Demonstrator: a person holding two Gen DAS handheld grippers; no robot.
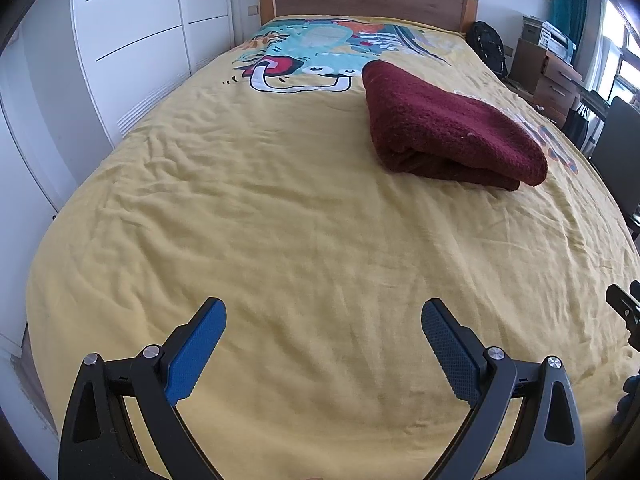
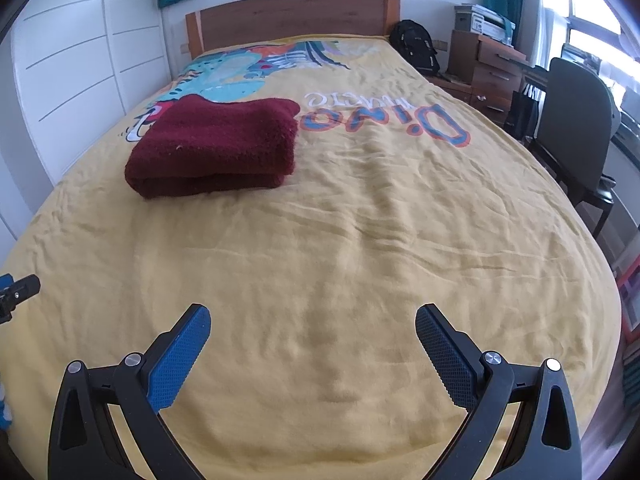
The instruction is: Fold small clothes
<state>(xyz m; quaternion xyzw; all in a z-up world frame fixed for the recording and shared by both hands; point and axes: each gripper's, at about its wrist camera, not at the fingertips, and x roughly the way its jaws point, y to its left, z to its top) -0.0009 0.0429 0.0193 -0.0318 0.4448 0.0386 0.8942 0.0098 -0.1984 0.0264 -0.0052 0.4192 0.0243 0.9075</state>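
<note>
A dark red fleecy cloth (image 1: 448, 128) lies folded in a thick rectangle on the yellow bed cover (image 1: 280, 208), ahead and to the right in the left wrist view. In the right wrist view the cloth (image 2: 216, 148) lies ahead and to the left on the cover (image 2: 380, 240). My left gripper (image 1: 323, 312) is open and empty, hovering over bare cover well short of the cloth. My right gripper (image 2: 313, 318) is open and empty too, also short of the cloth. Part of the right gripper (image 1: 624, 308) shows at the left view's right edge.
White wardrobe doors (image 1: 132, 40) run along the bed's left side. A wooden headboard (image 2: 292, 20) stands at the far end. A black backpack (image 2: 416, 48), wooden drawers (image 2: 492, 72) and a grey chair (image 2: 572, 128) stand to the bed's right.
</note>
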